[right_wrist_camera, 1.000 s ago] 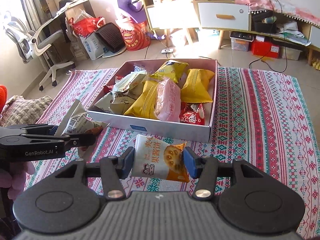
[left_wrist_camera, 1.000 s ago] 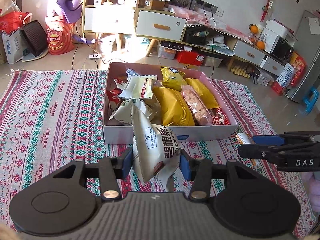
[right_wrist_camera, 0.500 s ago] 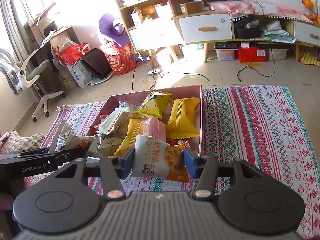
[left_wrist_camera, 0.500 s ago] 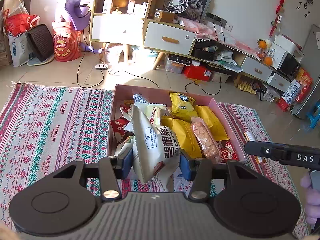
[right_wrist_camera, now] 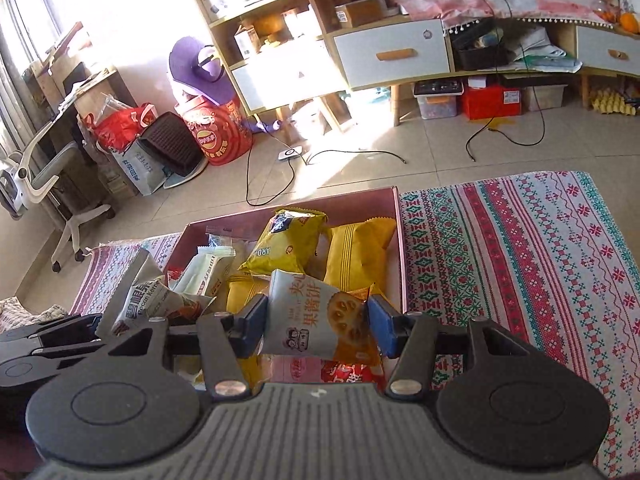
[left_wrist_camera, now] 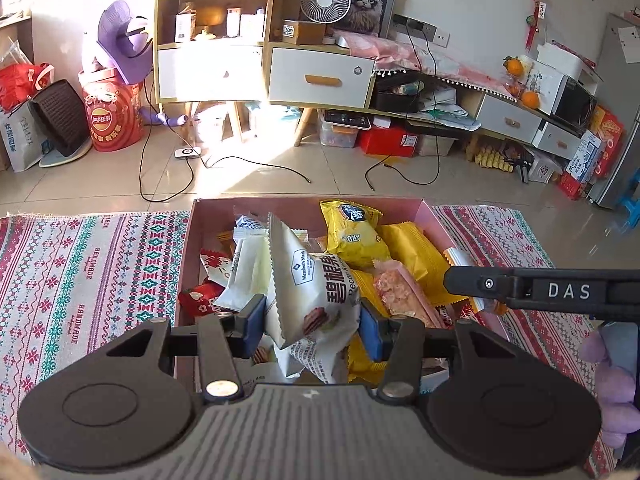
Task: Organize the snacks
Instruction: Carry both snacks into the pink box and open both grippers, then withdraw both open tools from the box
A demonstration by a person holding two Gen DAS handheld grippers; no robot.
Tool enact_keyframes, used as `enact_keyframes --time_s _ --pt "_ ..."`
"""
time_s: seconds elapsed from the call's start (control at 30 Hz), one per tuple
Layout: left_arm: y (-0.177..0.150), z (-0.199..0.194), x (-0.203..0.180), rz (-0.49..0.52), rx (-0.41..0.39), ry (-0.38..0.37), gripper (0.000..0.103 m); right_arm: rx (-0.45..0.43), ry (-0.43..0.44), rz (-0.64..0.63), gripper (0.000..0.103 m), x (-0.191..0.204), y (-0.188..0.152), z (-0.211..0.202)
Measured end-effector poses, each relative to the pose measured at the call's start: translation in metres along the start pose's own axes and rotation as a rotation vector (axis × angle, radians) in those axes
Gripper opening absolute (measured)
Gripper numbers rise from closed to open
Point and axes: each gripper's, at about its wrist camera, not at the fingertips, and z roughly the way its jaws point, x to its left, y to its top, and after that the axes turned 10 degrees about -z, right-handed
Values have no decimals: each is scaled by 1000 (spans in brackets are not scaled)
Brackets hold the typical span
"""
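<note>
Both claws loaded, both over the box.

Left claw (left_wrist_camera: 310, 322): part-open width, blue pads pressed on a white pecan-kernel pack (left_wrist_camera: 308, 292). Pack stands on end between the pads, long axis running up and away from me, top seam leaning toward the far wall of the pink box (left_wrist_camera: 304, 203). Box lies directly under and ahead of this claw; below the pack are white and red packets on the left side of the pile.

Right claw (right_wrist_camera: 316, 322): holds a grey-and-orange jam-biscuit pack (right_wrist_camera: 316, 320), long axis crosswise, spanning pad to pad. Jaws are opening now; the right pad looks just off the pack's corner, left pad still against it, so I count it as barely held. Under it, the near right part of the box, pink and red wrappers showing, yellow packs (right_wrist_camera: 356, 254) just beyond.

Judgement: the drop is straight down for both. Right pack goes first; it sits nearer the box's right wall (right_wrist_camera: 400, 248). Striped cloth (right_wrist_camera: 520, 264) beside the box is the miss zone.
</note>
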Motion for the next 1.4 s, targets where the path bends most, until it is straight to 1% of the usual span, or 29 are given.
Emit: enact_keyframes --time_s 0.17,0.27,0.47,0.5,0.53,0.6,0.63,0.67,0.73,0.9,1.03,1.23,1.4 --pt "0 5 -6 13 11 -16 54 23 -19 15 53 -4 -3 7" --pt "1 11 -5 19 18 -11 54 28 -14 22 61 -5 -4 8" --pt "3 22 -3 9 18 12 55 22 -6 21 68 -3 -3 5" --pt "4 23 -2 4 14 15 56 19 -8 20 70 -2 -2 4" --pt "5 23 -1 -2 11 22 60 13 -12 18 74 -2 -1 4" --pt "5 21 1 -7 7 24 65 2 -16 17 82 -1 0 1" --pt "5 19 1 -4 1 17 70 -3 -16 15 83 -1 2 0" --pt "6 17 1 -1 -6 16 73 -7 -15 13 83 -1 3 -1" --pt "5 12 1 6 -23 16 84 -15 -15 13 86 0 4 -3" --pt "4 1 -1 20 -27 -1 91 -23 -19 1 90 1 3 -8" --pt "2 -7 0 50 -27 11 96 -25 -41 -18 93 -1 1 -13" --pt "-3 -18 10 44 -25 21 100 -18 -66 3 94 -8 -4 -23" --pt "-10 -29 16 46 -16 27 103 -9 -82 -10 97 -7 -11 -32"
